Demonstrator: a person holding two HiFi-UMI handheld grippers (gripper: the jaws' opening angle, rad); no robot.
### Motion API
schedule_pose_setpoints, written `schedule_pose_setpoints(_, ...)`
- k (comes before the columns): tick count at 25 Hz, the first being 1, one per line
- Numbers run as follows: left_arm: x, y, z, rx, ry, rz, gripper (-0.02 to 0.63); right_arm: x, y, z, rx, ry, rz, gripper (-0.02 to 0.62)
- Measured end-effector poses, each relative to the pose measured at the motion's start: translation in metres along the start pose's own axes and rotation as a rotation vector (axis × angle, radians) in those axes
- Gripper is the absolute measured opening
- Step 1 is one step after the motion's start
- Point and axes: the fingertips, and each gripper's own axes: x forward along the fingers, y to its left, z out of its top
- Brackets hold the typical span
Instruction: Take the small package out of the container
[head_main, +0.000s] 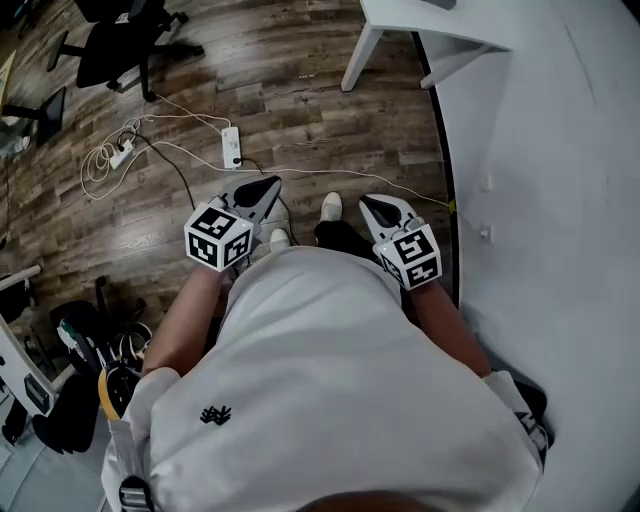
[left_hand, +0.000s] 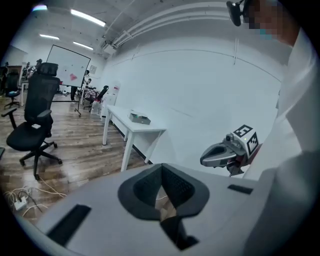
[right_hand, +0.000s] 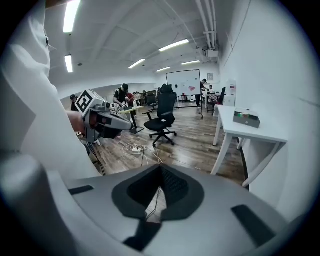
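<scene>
No package shows in any view. A small grey-green box (right_hand: 246, 118) stands on a white table (right_hand: 252, 134) by the wall; the same box (left_hand: 139, 118) appears in the left gripper view. I stand on the wooden floor, well short of that table. My left gripper (head_main: 268, 187) is held at waist height, shut and holding nothing, its pads (left_hand: 161, 175) meeting. My right gripper (head_main: 372, 204) is level beside it, also shut and empty. Each gripper sees the other: the right gripper (left_hand: 220, 154), the left gripper (right_hand: 112, 123).
A white wall (head_main: 560, 150) runs along my right. A power strip with coiled cables (head_main: 231, 146) lies on the floor ahead. Black office chairs (head_main: 115, 40) stand at the far left. Bags and gear (head_main: 80, 350) sit by my left foot.
</scene>
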Motion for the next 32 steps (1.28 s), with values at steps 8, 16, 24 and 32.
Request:
schedule_pose_setpoints(8, 0.069, 0.006, 0.061, 0.038, 0.020, 0.031, 0.006, -0.005, -0.085, 0.018, 0.004, -0.054, 0.015, 0.009)
schedule_pose_setpoints(16, 0.122, 0.021, 0.106, 0.049, 0.016, 0.003, 0.008, 0.009, -0.139, 0.022, 0.050, -0.038, -0.007, 0.060)
schedule_pose_setpoints(24, 0.186, 0.045, 0.136, 0.081, 0.032, -0.098, 0.008, 0.024, -0.187, 0.033, 0.142, -0.030, -0.091, 0.056)
schedule_pose_setpoints(32, 0.240, 0.094, 0.194, 0.119, 0.034, -0.190, 0.008, 0.052, -0.242, 0.096, 0.162, -0.032, -0.169, 0.040)
